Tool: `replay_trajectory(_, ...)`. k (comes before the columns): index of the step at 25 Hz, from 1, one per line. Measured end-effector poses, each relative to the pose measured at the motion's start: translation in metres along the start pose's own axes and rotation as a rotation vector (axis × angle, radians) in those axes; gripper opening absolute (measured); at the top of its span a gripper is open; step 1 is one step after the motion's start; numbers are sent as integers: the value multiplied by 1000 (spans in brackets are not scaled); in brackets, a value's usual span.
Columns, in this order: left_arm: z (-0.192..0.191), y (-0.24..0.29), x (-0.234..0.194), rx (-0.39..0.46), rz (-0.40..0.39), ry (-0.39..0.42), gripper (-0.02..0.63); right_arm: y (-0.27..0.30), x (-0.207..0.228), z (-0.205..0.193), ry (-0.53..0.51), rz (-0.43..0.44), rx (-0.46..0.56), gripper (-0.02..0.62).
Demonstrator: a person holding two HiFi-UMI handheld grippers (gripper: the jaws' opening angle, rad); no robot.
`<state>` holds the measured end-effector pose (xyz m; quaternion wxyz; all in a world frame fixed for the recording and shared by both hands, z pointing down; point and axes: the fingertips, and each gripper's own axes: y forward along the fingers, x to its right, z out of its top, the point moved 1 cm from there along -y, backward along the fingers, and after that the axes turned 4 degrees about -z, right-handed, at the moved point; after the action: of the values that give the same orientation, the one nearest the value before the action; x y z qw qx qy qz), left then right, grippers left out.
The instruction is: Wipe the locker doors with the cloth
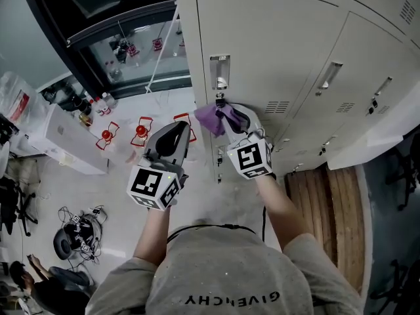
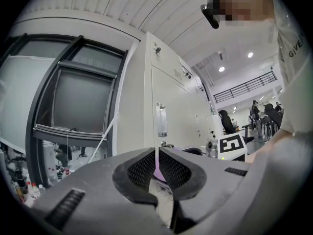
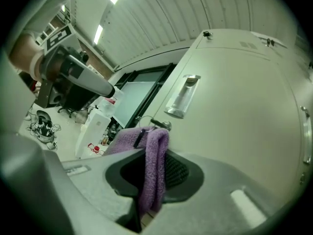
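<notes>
While the right gripper clamped its jaws on a fold of the purple cloth, the left gripper hung just beside it, jaws drawn together on nothing. The cloth, a thick terry fold bunched over the jaw tips, was held at the pale locker door, by the small lock knob below the recessed metal handle. Whether it touched the panel could not be told. The wiping of this door seemed in hand. The next move likely called for pressing the cloth flat and sweeping it across the panel, clear of knob and handle, before going on to the neighbouring doors beyond.
</notes>
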<state>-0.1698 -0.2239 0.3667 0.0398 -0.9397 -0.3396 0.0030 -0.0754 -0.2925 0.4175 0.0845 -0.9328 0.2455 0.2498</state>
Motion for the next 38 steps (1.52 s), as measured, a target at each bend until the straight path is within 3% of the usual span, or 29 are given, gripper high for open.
replay_trajectory(23,-5,5,14,-14,-17,-4,18,-87,147,-79,57,-329,-132,63)
replay_trajectory(34,-9,-4,17,-26,-14,-10,18,-104,168,-101,172,-427,-176,61)
replay_trajectory(38,-6,-1,19,-24,-16,-9,18,-110,176,-86,182,-443,-114,58)
